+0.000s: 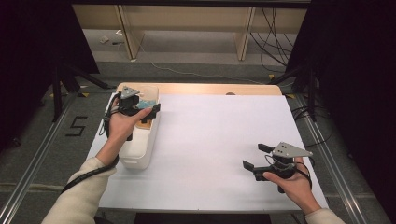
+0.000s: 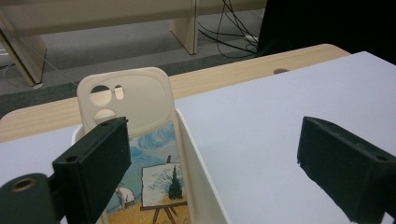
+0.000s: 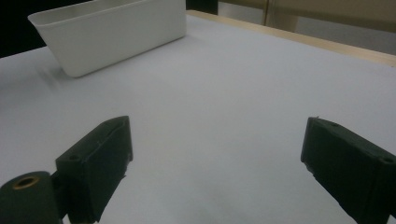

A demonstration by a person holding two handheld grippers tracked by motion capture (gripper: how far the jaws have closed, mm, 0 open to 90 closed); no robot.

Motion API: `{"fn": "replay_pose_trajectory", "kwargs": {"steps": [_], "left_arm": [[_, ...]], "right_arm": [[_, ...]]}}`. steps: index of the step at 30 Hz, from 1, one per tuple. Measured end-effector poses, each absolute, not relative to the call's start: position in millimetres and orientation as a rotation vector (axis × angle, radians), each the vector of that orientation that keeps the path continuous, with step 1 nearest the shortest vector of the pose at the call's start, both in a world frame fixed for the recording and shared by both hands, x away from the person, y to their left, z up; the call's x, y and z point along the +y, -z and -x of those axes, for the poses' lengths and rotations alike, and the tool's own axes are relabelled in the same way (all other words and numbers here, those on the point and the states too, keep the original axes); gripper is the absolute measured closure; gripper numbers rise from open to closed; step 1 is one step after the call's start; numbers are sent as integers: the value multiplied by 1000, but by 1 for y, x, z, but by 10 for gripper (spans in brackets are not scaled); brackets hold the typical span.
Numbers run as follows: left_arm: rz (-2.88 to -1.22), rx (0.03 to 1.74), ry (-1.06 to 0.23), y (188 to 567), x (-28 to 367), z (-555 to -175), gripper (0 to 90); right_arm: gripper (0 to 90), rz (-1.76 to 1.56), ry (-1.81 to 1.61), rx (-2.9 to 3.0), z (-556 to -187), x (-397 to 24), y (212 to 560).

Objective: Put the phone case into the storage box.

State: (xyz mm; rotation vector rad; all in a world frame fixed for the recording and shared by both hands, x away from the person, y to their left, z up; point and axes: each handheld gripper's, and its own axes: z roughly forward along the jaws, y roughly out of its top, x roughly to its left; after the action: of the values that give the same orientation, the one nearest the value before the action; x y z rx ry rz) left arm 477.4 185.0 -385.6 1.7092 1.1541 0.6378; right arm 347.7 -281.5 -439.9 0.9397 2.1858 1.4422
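Above the white plastic bin [image 1: 140,149] at the left edge of the desk [image 1: 215,140], I hold the left gripper [image 1: 142,103] with its fingers open, holding nothing. A cream phone case with a painted picture [image 2: 140,140] stands inside the bin. I judge the reach is in hand; next I must lower and close on the case. The right gripper [image 1: 254,156] waits open, well apart.

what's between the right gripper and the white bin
Nothing: in the right gripper view, bare white table sheet runs from the open right gripper to the white bin. The high view agrees.
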Motion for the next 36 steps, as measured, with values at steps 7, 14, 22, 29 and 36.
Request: {"fn": "replay_pose_trajectory", "kwargs": {"steps": [7, 14, 22, 29, 36], "left_arm": [[-1708, 1119, -620, 387, 184, -467, 84], [-1701, 1106, -596, 390, 184, -455, 78], [-1701, 1090, -567, 395, 185, -443, 65], [-1715, 1063, -564, 398, 185, -433, 49], [-1721, 1053, -559, 401, 185, -425, 0]], "right_arm": [[99, -939, -1442, 2183, -348, -282, 440], [98, -940, -1446, 2179, -348, -283, 440], [98, -942, -1440, 2180, -348, -283, 439], [98, -942, -1442, 2178, -348, -283, 439], [99, -940, -1443, 2176, -348, -283, 439]]}}
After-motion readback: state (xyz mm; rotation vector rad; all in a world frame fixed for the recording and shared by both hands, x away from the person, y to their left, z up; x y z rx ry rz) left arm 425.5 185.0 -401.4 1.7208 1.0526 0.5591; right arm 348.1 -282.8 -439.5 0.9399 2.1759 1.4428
